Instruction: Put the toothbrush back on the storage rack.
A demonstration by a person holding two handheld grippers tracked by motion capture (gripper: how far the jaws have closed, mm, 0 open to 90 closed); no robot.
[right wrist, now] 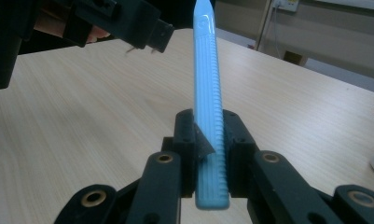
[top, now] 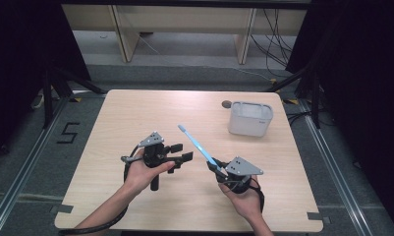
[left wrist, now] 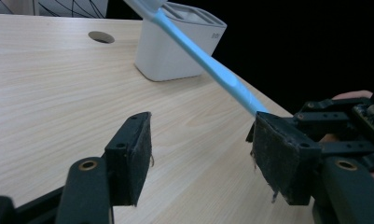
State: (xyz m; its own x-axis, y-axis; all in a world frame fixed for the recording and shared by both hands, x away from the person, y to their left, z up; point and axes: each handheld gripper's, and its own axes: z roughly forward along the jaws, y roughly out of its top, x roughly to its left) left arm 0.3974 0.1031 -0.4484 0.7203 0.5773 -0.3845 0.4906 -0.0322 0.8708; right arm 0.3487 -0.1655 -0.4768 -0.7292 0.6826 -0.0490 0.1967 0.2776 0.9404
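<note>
From the high view we see the whole light wooden table (top: 135,118), with the white rectangular plastic holder (top: 250,118) at about two o'clock from centre, well apart from both hands. The right gripper view gives us what that one cannot — the ribbed back of the long light-blue plastic toothbrush (right wrist: 208,102), clamped near its blunt end between the pads of the right gripper (right wrist: 208,156), jaws nearly closed on it. The brush slants up toward eleven o'clock over the table. In the left gripper view, the left gripper (left wrist: 201,149) stands wide open and empty — the toothbrush passes just beyond its far jaw.
</note>
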